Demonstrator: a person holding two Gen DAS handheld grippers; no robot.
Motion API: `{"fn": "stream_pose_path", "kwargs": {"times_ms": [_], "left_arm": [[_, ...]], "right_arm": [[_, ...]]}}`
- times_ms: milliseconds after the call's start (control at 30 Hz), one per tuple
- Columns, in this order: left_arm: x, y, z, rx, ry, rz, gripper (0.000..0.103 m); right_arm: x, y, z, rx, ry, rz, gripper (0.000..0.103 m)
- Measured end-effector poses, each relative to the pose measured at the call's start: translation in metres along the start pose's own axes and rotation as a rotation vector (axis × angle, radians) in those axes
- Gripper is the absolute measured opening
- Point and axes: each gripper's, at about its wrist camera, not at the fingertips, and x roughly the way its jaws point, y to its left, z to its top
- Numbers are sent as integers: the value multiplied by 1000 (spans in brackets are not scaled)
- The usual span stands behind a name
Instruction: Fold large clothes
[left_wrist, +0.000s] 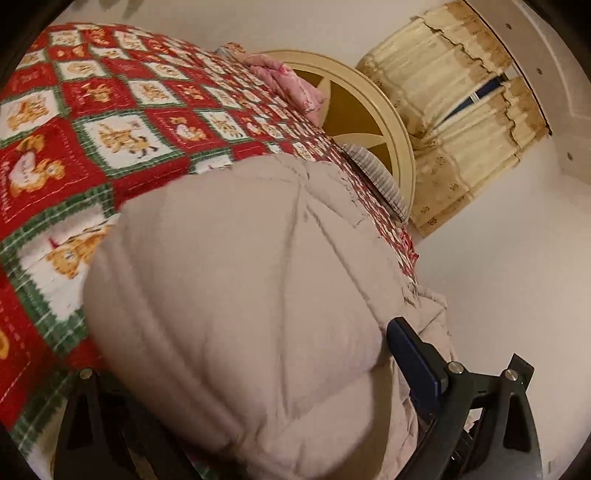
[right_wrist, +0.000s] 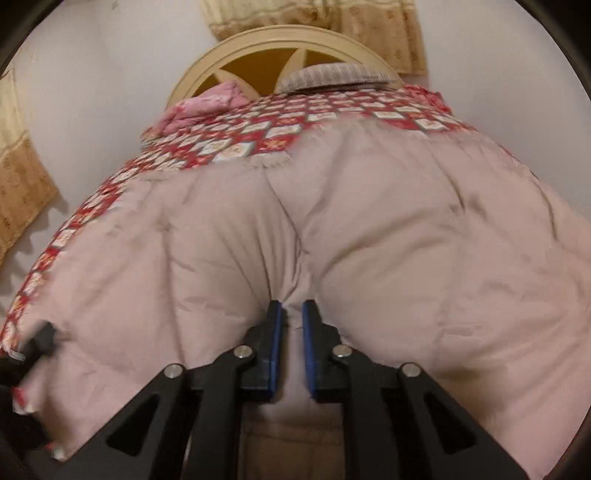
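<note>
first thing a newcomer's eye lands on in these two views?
The puffy beige padded coat fills both views, spread over a red, green and white teddy-bear quilt. The right gripper is pinched shut on a fold of its near edge. Behind, a cream arched headboard stands against the wall.

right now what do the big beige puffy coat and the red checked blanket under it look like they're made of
The big beige puffy coat: looks like smooth matte woven shell, perhaps nylon or polyester, over soft fill; stitched seams divide it into swollen panels that crease softly.

The red checked blanket: looks like quilted cotton print, matte; puckered stitching runs around squares of red, white and green with teddy bears. Fibre is a guess in both.
</note>
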Motion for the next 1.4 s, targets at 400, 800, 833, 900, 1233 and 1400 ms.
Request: {"fn": "stream_pose_path", "kwargs": {"times_ms": [400,800,833,900,1233,1400], "left_arm": [[-5,-3,20,37,70,-298,37],[-104,-4,56,222,14,-308,33],[-117,-3,61,248,-2,-292,33],[-144,-4,72,309,-45,-256,33],[-173,-62,52,669,-96,-211,33],[-148,-106,1,872,-43,-224,33]], "right_arm": [[3,-20,-1,166,62,115,11],[-14,59,-34,290,228,387,11],[-14,70,-37,294,244,419,11],[-14,99,-46,303,292,515,11],[-36,129,-50,306,448,860,12],[-97,34,-41,333,241,806,27]]}}
